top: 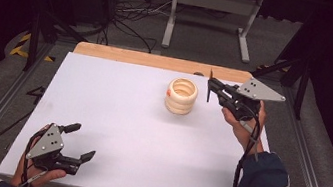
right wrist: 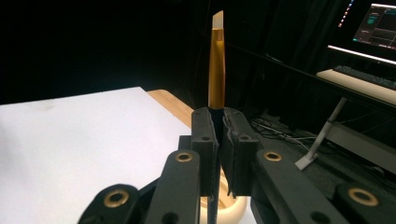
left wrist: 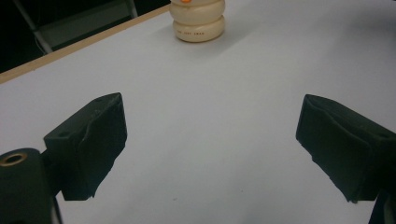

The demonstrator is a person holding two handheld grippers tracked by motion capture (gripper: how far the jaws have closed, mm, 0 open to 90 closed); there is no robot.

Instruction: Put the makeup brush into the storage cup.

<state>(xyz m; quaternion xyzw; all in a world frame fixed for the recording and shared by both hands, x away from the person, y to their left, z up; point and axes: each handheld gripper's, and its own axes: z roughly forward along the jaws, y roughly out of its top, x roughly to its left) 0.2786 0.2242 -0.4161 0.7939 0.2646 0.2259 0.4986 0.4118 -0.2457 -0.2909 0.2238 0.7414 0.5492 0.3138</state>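
A stack of three cream rings [top: 181,96] stands on the white table top [top: 115,116], right of centre toward the far edge. My right gripper [top: 212,85] hovers just right of the stack and is shut on a thin flat amber stick [right wrist: 216,70] with a pale slanted tip, which stands upright out of the jaws. In the right gripper view a cream ring [right wrist: 236,211] curves below that gripper [right wrist: 219,114]. My left gripper [top: 83,141] rests at the near left corner, open and holding nothing. In the left gripper view its jaws [left wrist: 210,144] stand wide apart, facing the ring stack [left wrist: 198,21] far ahead.
A wooden strip [top: 159,61] runs along the table's far edge. Beyond it stand a grey metal frame [top: 212,14] and floor cables [top: 136,18]. A lit monitor [right wrist: 376,28] and a keyboard [right wrist: 364,74] sit off to the right.
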